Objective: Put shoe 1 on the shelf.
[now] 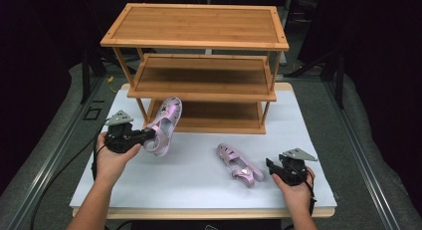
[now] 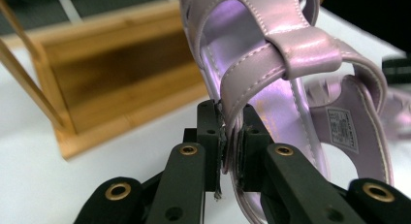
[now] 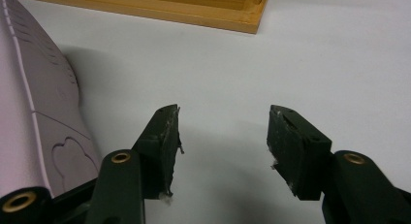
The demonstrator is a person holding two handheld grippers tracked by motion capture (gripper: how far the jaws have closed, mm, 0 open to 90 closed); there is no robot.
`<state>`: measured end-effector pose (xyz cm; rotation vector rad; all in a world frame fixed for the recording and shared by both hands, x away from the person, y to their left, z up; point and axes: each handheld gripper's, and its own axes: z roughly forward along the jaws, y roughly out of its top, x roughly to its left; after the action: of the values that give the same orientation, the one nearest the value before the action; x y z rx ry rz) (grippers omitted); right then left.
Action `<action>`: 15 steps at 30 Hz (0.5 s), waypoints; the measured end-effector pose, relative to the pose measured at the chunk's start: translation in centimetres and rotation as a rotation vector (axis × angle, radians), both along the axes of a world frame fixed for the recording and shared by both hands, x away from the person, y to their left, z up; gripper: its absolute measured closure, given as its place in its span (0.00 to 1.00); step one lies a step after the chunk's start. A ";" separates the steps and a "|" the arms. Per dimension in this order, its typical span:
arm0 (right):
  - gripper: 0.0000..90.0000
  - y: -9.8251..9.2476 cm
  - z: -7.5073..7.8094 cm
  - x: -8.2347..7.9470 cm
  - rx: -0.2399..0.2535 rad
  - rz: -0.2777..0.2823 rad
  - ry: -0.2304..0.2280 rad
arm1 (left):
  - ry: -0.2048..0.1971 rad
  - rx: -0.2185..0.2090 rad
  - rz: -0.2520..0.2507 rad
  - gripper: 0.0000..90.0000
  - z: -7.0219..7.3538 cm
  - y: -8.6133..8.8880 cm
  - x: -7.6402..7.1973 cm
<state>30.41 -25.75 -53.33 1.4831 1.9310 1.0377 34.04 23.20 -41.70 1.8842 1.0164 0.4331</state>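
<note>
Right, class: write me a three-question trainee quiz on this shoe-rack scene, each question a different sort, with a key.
1. True or false: the left gripper is shut on a strap of the raised pink sandal.
2. Where is the second pink sandal? A) on the rack's top shelf B) flat on the white table top C) on the floor
3. Fill in: the right gripper has its jaws ____, with nothing between them.

Key: 1 true; 2 B; 3 open. The wooden rack holds no shoes on the shelves in sight.
</note>
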 end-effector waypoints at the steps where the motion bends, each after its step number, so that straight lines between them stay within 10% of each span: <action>1: 0.50 0.0 0.0 0.0 0.001 0.002 0.000 | -0.018 -0.014 0.014 0.92 0.1 0.1 -0.2; 15: 0.50 0.0 0.0 0.0 0.009 0.001 0.002 | -0.137 -0.111 0.105 0.92 2.2 0.5 -1.1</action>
<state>30.44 -25.78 -53.38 1.4895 1.9310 1.0468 32.94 23.66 -39.51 1.6840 1.0292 0.5483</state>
